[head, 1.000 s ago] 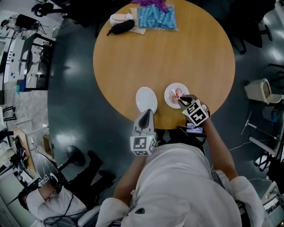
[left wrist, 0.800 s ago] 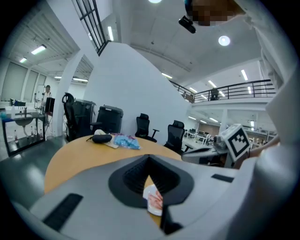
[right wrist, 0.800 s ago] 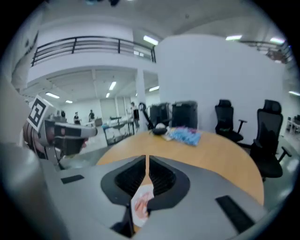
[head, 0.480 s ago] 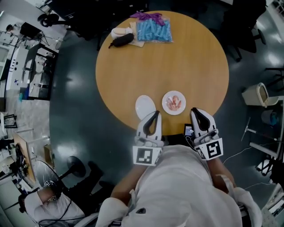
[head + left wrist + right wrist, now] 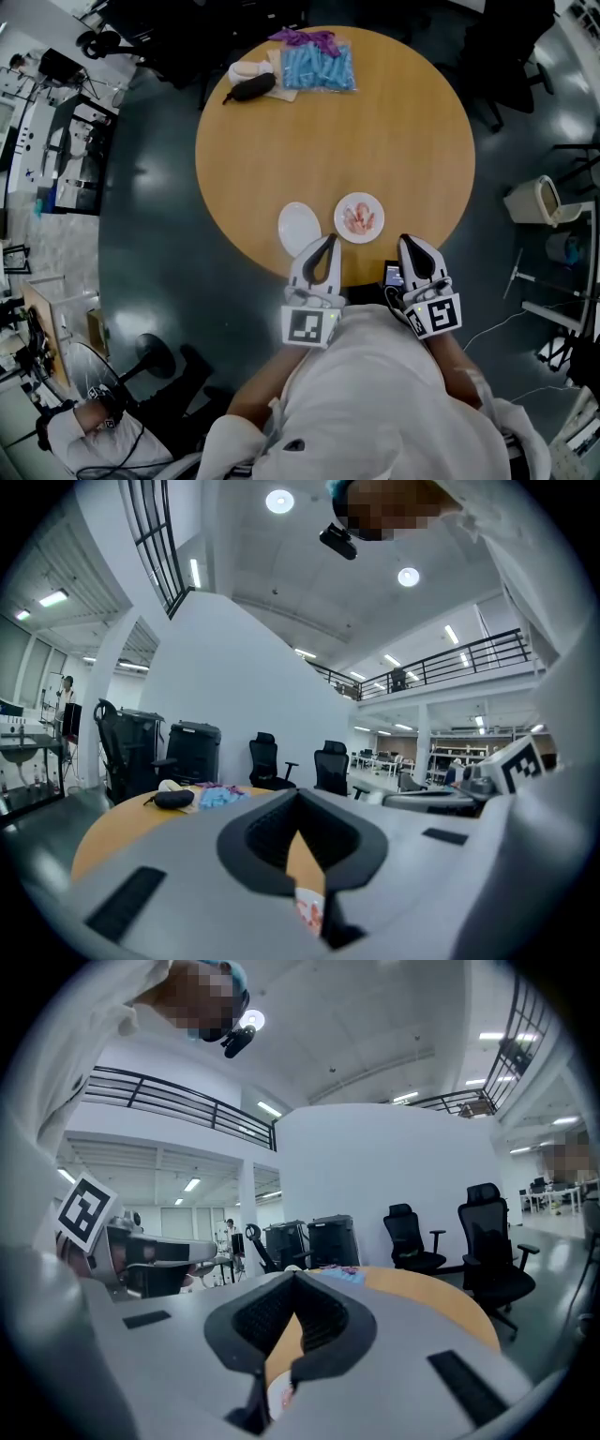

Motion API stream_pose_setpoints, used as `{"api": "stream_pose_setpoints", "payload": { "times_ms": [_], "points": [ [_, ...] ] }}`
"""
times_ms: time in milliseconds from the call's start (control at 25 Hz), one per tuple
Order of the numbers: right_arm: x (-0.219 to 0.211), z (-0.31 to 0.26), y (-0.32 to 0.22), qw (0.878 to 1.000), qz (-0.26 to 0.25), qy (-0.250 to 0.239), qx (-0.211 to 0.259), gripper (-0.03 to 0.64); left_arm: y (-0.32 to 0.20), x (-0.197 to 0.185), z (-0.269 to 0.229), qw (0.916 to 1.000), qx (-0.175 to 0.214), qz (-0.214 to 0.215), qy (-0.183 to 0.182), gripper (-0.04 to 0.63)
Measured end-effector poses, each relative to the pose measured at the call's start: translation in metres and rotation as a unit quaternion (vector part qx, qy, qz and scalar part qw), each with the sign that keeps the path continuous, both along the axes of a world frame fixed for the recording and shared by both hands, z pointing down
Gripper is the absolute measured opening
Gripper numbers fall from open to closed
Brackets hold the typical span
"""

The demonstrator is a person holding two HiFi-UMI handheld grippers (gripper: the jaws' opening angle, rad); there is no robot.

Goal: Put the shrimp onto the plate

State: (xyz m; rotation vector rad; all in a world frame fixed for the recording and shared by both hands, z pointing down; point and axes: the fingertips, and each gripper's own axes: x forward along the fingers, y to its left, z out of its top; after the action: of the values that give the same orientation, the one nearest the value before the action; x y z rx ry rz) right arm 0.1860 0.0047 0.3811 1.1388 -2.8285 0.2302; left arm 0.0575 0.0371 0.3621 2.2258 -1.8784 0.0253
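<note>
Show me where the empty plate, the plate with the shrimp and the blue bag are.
empty plate [image 5: 299,228]: head view, on its bare middle.
plate with the shrimp [image 5: 374,205]: head view, on the bare white rim at its upper right.
blue bag [image 5: 319,67]: head view, on the middle of the bag.

The right gripper [image 5: 294,1283] has just been closing; its fingers [image 5: 328,1326] meet with nothing between them. Below their tips show the wooden bench [image 5: 422,1302] and a sliver of white plate [image 5: 277,1399]. Black office chairs [image 5: 492,1241] stand beyond.
</note>
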Motion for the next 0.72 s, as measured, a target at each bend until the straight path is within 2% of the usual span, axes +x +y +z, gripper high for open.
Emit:
{"api": "stream_pose_setpoints", "payload": {
  "times_ms": [720],
  "points": [
    [-0.005, 0.0024, -0.0075, 1.0, -0.011, -0.002, -0.001, 0.017, -0.0051, 0.0024, 0.0002, 1.0, -0.002, -0.002, -0.003, 0.008]
  ]
}}
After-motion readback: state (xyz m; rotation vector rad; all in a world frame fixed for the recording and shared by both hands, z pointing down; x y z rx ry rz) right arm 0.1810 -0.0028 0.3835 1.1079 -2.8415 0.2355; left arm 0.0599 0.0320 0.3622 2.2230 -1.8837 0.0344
